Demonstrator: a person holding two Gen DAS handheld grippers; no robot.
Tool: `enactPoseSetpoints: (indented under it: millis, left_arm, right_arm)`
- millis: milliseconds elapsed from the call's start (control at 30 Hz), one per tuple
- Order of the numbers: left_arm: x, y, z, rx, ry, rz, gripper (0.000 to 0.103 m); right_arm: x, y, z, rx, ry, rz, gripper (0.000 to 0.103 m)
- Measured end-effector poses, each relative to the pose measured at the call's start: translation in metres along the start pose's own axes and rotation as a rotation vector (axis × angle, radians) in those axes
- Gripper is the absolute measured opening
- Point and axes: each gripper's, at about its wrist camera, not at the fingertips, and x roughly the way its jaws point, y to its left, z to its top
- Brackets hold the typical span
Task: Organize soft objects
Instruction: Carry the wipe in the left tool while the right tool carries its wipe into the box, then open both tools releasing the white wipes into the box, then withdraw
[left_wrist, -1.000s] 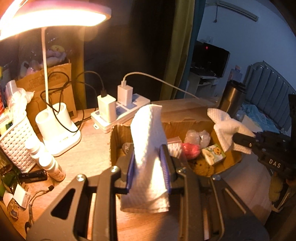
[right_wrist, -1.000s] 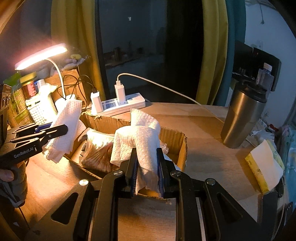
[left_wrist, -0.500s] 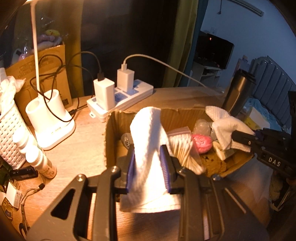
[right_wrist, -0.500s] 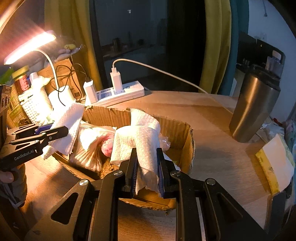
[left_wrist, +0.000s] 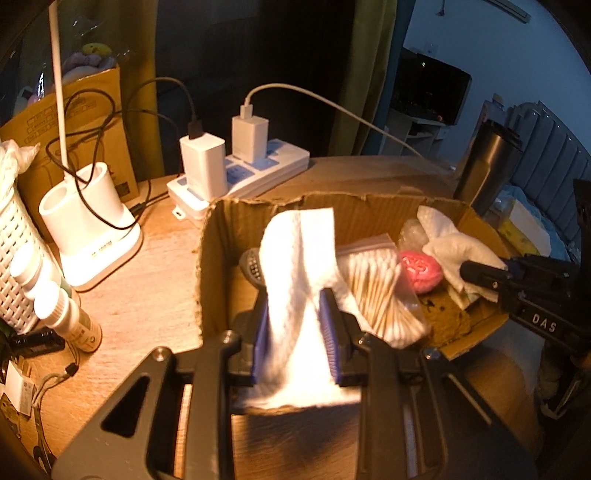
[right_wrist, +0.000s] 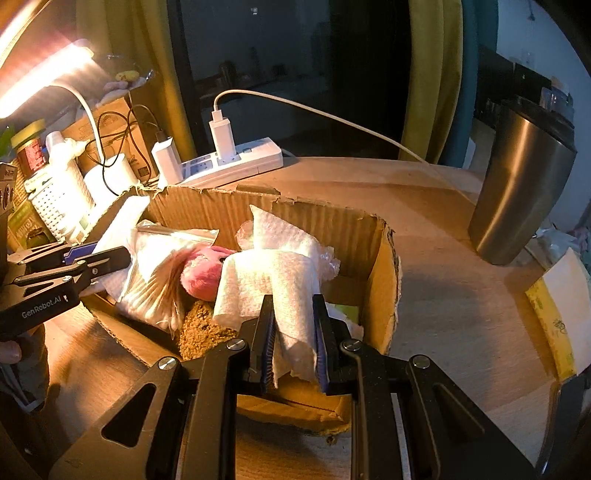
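A: Taking the cardboard box (left_wrist: 373, 206) as our landmark, what is the left gripper (left_wrist: 295, 328) doing?

B: It is pinching a folded white paper towel (left_wrist: 299, 273) between its blue pads, jaws narrowed onto it. The towel is standing up over the near-left part of the box, its lower end hanging in front of the box's near wall.

A: And the right gripper (right_wrist: 293, 339)?

B: It is clamping a second white paper towel (right_wrist: 273, 273), crumpled and draped, over the box's near-right corner. Its jaws are likewise drawn in on the sheet.

A: What is lying inside the box?

B: A clear bag of cotton swabs (left_wrist: 380, 291) is leaning across the middle, a pink soft item (left_wrist: 421, 271) is sitting just right of it, and a brown fuzzy piece (right_wrist: 201, 328) is lying on the floor of the box below them.

A: Anything around the box?

B: A white power strip (left_wrist: 240, 177) with chargers plugged in is sitting just behind its far-left corner, a white lamp base (left_wrist: 88, 229) is glowing to its left, and a steel tumbler (right_wrist: 521, 184) is standing apart to its right.
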Motion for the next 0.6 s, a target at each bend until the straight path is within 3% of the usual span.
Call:
enactPoseSetpoints:
  millis: [300, 600]
  left_arm:
    - [0.001, -0.0071, -0.0016, 0.044, -0.005, 0.05, 0.029]
    - [0.0025, -0.0056, 0.0011, 0.037, 0.015, 0.054, 0.032]
  right_arm:
    - [0.0022, 0.0032, 0.0002, -0.015, 0.001, -0.015, 0.02]
    - [0.0029, 0.0026, 0.0007, -0.002, 0.011, -0.006, 0.025]
